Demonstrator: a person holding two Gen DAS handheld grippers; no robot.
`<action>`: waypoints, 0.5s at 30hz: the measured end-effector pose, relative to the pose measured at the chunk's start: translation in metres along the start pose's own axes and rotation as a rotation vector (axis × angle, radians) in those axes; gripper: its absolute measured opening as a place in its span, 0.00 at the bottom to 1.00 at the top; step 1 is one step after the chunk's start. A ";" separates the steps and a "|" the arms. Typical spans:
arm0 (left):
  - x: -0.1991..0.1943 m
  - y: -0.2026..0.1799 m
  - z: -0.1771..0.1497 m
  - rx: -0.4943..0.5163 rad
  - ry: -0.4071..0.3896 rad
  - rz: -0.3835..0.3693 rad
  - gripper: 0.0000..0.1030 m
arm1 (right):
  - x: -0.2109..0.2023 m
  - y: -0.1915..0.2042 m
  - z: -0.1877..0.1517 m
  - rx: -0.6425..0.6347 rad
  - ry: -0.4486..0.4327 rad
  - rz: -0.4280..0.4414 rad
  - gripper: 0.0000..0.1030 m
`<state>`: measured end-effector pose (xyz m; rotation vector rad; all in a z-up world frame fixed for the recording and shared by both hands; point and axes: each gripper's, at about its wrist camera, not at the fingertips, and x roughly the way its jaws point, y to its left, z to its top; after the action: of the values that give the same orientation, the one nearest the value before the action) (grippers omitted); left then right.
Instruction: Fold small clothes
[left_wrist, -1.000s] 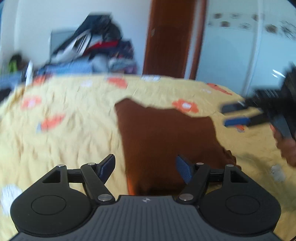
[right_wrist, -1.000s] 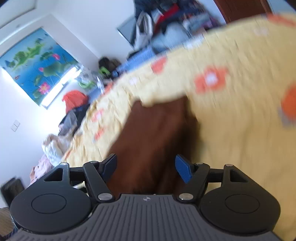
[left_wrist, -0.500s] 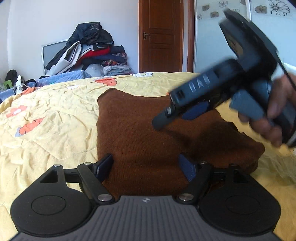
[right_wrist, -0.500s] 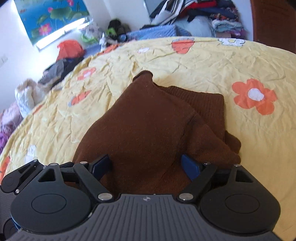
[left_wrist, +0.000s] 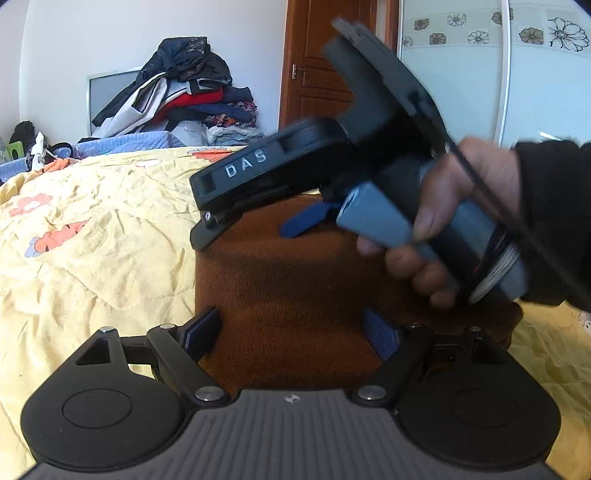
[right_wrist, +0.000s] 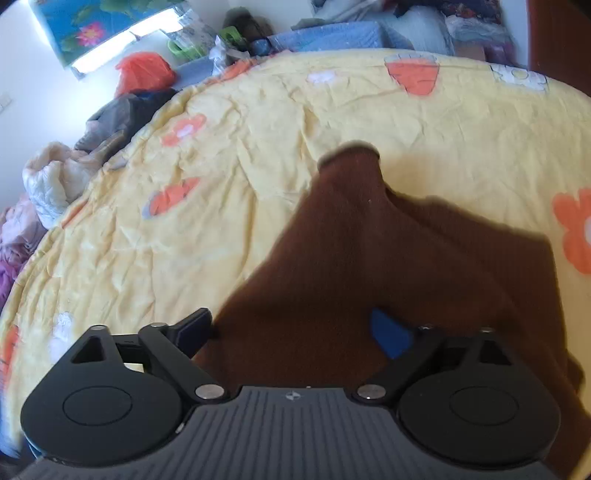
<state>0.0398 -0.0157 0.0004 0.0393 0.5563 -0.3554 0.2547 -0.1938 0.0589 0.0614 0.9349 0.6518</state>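
Note:
A brown knit sweater (left_wrist: 295, 295) lies flat on the yellow flowered bedspread (left_wrist: 92, 240); it also shows in the right wrist view (right_wrist: 388, 266), partly folded with a sleeve tip pointing away. My left gripper (left_wrist: 291, 332) is open and empty, low over the sweater's near edge. My right gripper (right_wrist: 291, 332) is open and empty above the sweater. In the left wrist view the right gripper's body (left_wrist: 332, 173) hangs over the sweater's far half, held by a hand (left_wrist: 443, 221).
A heap of clothes (left_wrist: 177, 99) and a wooden door (left_wrist: 325, 62) stand beyond the bed. Clothes and bags (right_wrist: 110, 110) lie along the bed's left side under a window. Bare bedspread (right_wrist: 166, 240) stretches left of the sweater.
The right gripper has moved left and lower over the sweater, closer to the left gripper. The left gripper has barely moved. Both stay open.

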 end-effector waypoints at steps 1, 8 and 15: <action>0.000 0.000 0.000 -0.001 0.000 -0.001 0.82 | 0.002 -0.004 -0.002 0.005 -0.012 0.018 1.00; -0.001 0.001 -0.001 -0.006 0.000 -0.003 0.84 | -0.025 0.001 -0.002 0.013 -0.004 -0.058 0.91; 0.001 -0.001 0.000 -0.002 0.005 0.002 0.86 | -0.058 -0.026 -0.024 0.083 -0.039 -0.099 0.93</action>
<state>0.0405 -0.0167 0.0000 0.0392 0.5617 -0.3533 0.2249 -0.2522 0.0784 0.1008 0.9209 0.5187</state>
